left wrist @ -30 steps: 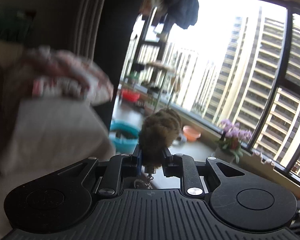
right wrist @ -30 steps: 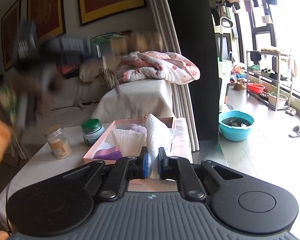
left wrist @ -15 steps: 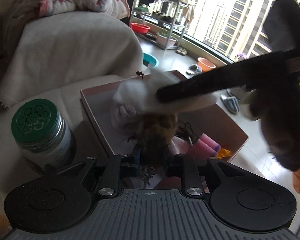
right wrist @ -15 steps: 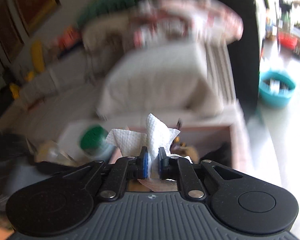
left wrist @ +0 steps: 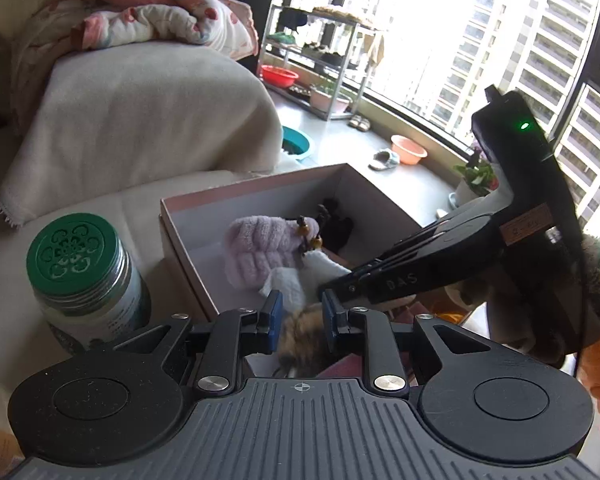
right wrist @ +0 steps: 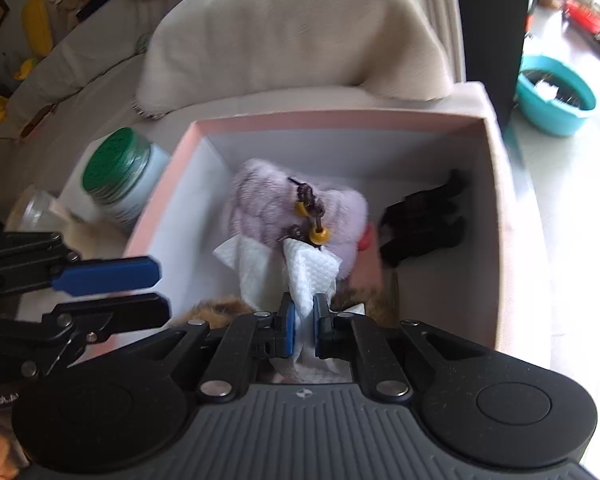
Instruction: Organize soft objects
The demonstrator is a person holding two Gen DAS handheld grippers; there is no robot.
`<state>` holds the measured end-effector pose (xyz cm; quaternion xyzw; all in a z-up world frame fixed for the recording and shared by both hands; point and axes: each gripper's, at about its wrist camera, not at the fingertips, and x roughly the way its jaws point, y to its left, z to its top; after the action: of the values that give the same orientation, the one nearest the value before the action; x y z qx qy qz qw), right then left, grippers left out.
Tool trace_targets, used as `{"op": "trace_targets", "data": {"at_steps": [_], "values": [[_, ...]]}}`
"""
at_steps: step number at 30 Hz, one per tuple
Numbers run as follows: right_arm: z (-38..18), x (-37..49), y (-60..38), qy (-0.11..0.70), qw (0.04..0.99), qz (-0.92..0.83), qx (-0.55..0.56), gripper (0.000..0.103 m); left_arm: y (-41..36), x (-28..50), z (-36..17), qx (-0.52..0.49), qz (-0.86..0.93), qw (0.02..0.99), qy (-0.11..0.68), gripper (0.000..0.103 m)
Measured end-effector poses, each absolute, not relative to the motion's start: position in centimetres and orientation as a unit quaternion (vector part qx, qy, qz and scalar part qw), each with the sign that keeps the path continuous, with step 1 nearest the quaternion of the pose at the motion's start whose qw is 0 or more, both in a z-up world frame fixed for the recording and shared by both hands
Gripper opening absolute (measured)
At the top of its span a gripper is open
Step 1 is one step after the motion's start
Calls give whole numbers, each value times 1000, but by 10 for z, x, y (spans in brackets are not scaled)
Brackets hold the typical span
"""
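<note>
A pink box (left wrist: 260, 190) (right wrist: 340, 118) holds a lilac plush (left wrist: 264, 248) (right wrist: 268, 204), a black soft item (left wrist: 336, 224) (right wrist: 420, 224) and a brown furry toy (left wrist: 302, 338) (right wrist: 216, 310). My left gripper (left wrist: 300, 316) (right wrist: 112, 290) is open, its jaws apart around the furry toy, which lies in the box. My right gripper (right wrist: 303, 322) (left wrist: 332, 292) is shut on a white paper towel (right wrist: 300, 272) (left wrist: 296, 280) and holds it low inside the box, against the lilac plush.
A green-lidded jar (left wrist: 80, 276) (right wrist: 120, 176) stands left of the box, with a second jar (right wrist: 34, 210) beside it. A cream-covered sofa arm (left wrist: 140, 120) rises behind. A teal basin (right wrist: 556, 96) sits on the floor to the right.
The left gripper swung from the window to the box, lowered the furry toy in and opened. The right gripper came down into the box with the paper towel.
</note>
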<state>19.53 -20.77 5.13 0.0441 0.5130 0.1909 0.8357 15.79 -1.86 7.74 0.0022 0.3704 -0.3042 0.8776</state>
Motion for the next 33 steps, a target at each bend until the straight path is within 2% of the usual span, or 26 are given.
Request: {"op": "trace_targets", "data": {"at_steps": [6, 11, 14, 16, 17, 20, 26, 28, 33], "values": [[47, 222, -192, 512, 839, 176, 55, 8, -7, 129, 104, 3, -295, 901, 318, 24], [52, 223, -178, 507, 843, 176, 27, 8, -14, 98, 104, 20, -322, 892, 317, 24], [61, 210, -184, 494, 848, 187, 31, 26, -11, 76, 97, 23, -310, 896, 318, 24], [73, 196, -191, 468, 864, 185, 27, 56, -7, 62, 97, 27, -294, 905, 308, 24], [81, 185, -194, 450, 875, 179, 21, 62, -4, 55, 97, 32, -286, 909, 300, 24], [104, 149, -205, 400, 900, 170, 4, 65, 7, 38, 97, 30, -256, 923, 287, 24], [123, 49, -208, 317, 937, 143, -32, 83, 24, -2, 66, 38, -181, 930, 317, 24], [111, 23, -205, 316, 939, 135, -29, 86, 25, -14, 50, 54, -155, 928, 334, 24], [55, 5, -187, 364, 922, 128, -20, 87, 25, -26, 21, 49, -110, 920, 372, 25]]}}
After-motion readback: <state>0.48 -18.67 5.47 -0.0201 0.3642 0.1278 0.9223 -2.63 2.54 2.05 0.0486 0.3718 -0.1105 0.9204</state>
